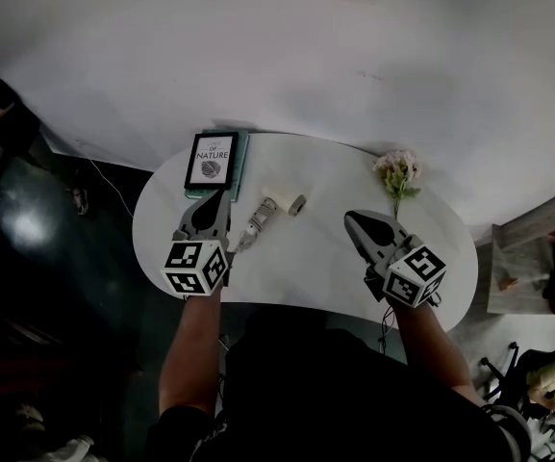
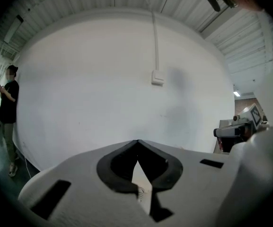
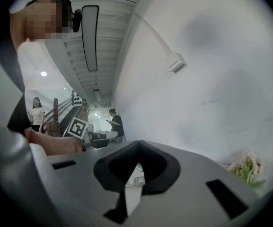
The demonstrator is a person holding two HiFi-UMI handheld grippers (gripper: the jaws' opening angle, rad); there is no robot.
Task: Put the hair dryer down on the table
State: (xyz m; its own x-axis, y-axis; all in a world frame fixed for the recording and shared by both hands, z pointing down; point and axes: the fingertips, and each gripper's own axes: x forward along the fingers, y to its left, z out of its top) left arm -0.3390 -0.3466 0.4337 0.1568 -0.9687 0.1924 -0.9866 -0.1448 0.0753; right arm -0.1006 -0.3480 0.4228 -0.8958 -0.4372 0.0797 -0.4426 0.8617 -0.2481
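- Head view: reaching forward over the near edge of the worktop (image 1: 315,258) with both bare forearms.
- Holding the left tool (image 1: 216,198) pressed together, empty, pointed at the far book (image 1: 210,160).
- Holding the right tool (image 1: 356,219) pressed together, empty.
- Not gripping the hair dryer (image 1: 263,218), flat on the worktop just right of the left tool, well left of the right tool.

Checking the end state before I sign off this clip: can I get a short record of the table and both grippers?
surface: white oval table
hair dryer: lying on the table just right of the left gripper, not held
left gripper: jaws together, nothing between them
right gripper: jaws together, nothing between them
other items: book at the far edge; flowers far right
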